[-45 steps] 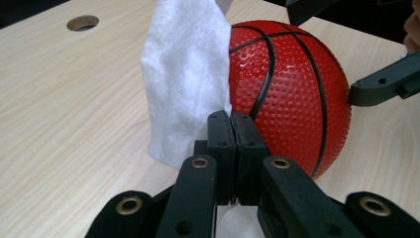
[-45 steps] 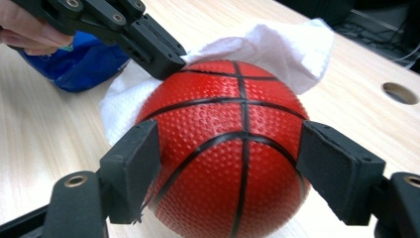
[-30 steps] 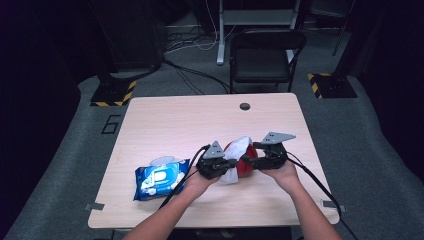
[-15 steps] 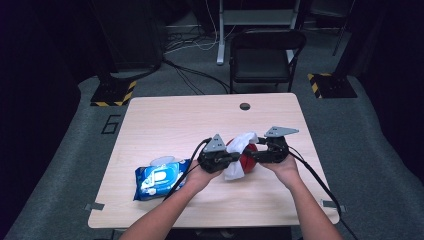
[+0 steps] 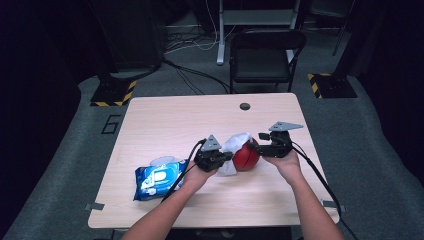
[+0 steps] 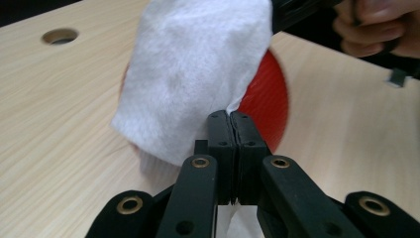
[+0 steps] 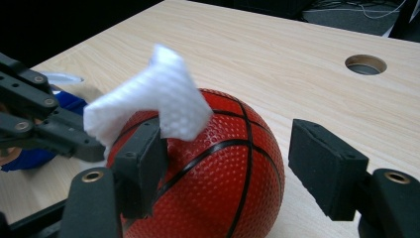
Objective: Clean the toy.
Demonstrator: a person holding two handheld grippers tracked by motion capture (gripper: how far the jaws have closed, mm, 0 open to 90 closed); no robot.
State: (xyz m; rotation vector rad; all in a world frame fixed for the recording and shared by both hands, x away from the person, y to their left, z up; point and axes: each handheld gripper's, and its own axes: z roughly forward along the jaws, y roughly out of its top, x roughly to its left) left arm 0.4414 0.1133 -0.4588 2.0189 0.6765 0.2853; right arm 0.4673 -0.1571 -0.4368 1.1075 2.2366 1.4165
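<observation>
Nearest edge of tabletop, high view: two forearms in from below, one tool per hand. Left of left hand, well apart from the work: blue wipes pack, flat on the wood. Left tongs fully shut, pads flat together, pinching the lower edge of a white wipe. Wipe draped up and over the near side of a red basketball, small, black seams, resting on tabletop about mid-width, between the two tools. Right tongs just been closing in, ball between them, yet not gripping: one pad against the ball's side under a loose corner of wipe, other pad standing clear of the ball with bare wood showing in the gap. Right hand just right of ball. Farther back: round cable hole near far edge. Beyond the tabletop: black chair on grey floor.
</observation>
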